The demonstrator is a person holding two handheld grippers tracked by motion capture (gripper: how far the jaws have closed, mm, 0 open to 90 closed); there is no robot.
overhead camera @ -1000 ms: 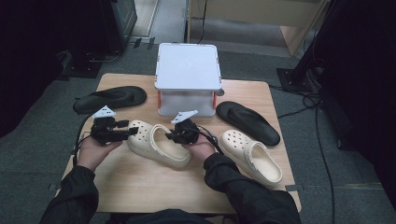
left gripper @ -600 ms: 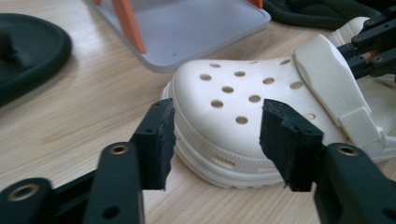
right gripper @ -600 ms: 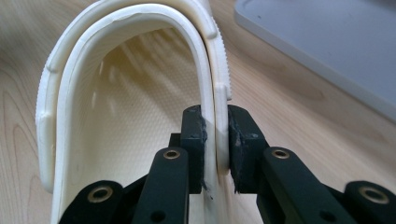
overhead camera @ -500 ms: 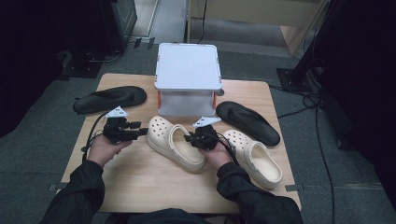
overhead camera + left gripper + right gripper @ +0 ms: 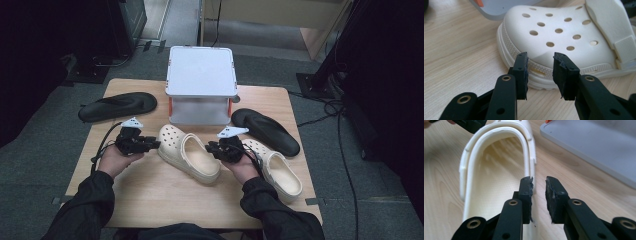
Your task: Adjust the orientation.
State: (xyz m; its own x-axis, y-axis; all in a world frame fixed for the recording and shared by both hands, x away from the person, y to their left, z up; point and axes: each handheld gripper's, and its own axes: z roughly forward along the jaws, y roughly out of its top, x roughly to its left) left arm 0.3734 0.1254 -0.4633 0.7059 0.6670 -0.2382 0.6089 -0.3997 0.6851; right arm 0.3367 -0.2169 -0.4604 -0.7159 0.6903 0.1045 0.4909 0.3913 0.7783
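Looking down from the high view, we see a cream clog (image 5: 187, 151) lying on the wooden surface (image 5: 150, 200), toe toward the grey box (image 5: 201, 85) and heel opening toward the person. The left tool (image 5: 152, 144) sits just beside the clog's toe on its left; the right tool (image 5: 212, 148) sits at the clog's right edge, near the heel opening.

In the left gripper view, the left tool (image 5: 540, 71) points at the perforated toe of the clog (image 5: 564, 37). Its jaws have just been closing, and they stand apart with a clear gap. The ribbed sole edge shows between the tips, but the pads do not press on it, so we count nothing as held.

In the right gripper view, the right tool (image 5: 539, 195) has its jaws apart by a narrow gap. The right side wall of the clog (image 5: 496, 170) runs toward that gap from in front. We cannot tell whether the left pad touches the rim, and we see no squeeze on it.

A second cream clog (image 5: 280, 170) lies to the right, partly under the right hand (image 5: 245, 167). One black insole (image 5: 117, 106) lies at the far left of the surface, and another black insole (image 5: 267, 131) lies right of the box.
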